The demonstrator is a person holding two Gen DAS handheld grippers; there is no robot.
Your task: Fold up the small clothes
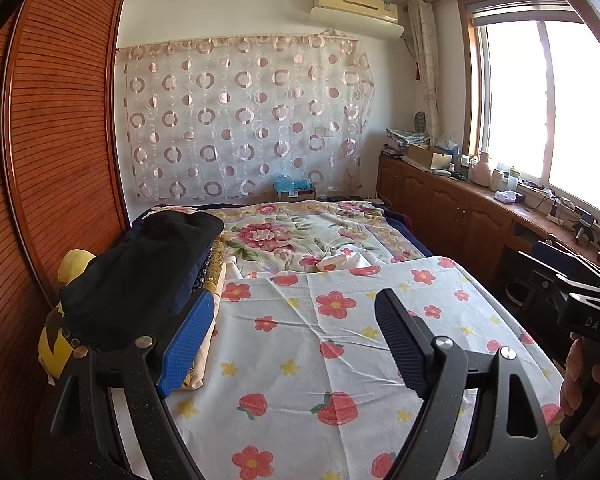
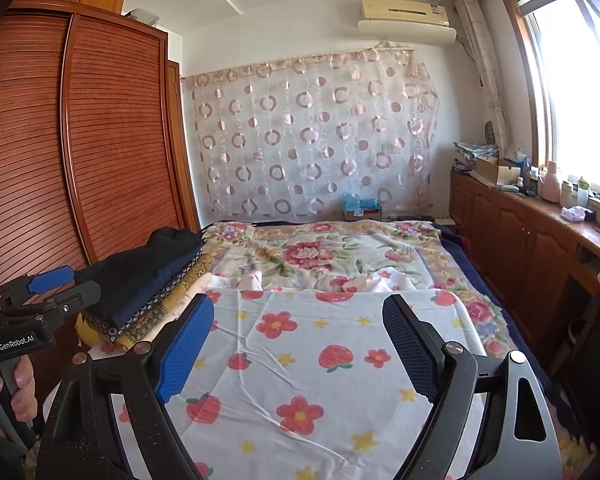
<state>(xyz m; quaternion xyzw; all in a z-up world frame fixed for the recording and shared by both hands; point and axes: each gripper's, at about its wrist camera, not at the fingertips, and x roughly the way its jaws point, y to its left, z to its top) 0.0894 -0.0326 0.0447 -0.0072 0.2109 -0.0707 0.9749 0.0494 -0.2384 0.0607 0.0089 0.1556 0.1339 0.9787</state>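
A white cloth printed with red flowers and strawberries (image 1: 340, 344) (image 2: 320, 360) lies spread flat on the bed in front of both grippers. A pile of folded clothes, a black garment (image 1: 140, 276) (image 2: 156, 268) on top, sits at the bed's left edge. My left gripper (image 1: 294, 320) stands open above the cloth, nothing between its fingers. My right gripper (image 2: 298, 320) is open too, over the same cloth, empty. In the right wrist view the left gripper's body (image 2: 32, 304) shows at the left, held by a hand.
A floral blanket (image 1: 300, 236) covers the far half of the bed. A wooden slatted wardrobe (image 1: 60, 120) stands along the left. Wooden cabinets (image 2: 520, 240) with clutter on top run under the window on the right. A small box (image 1: 332, 262) lies on the blanket.
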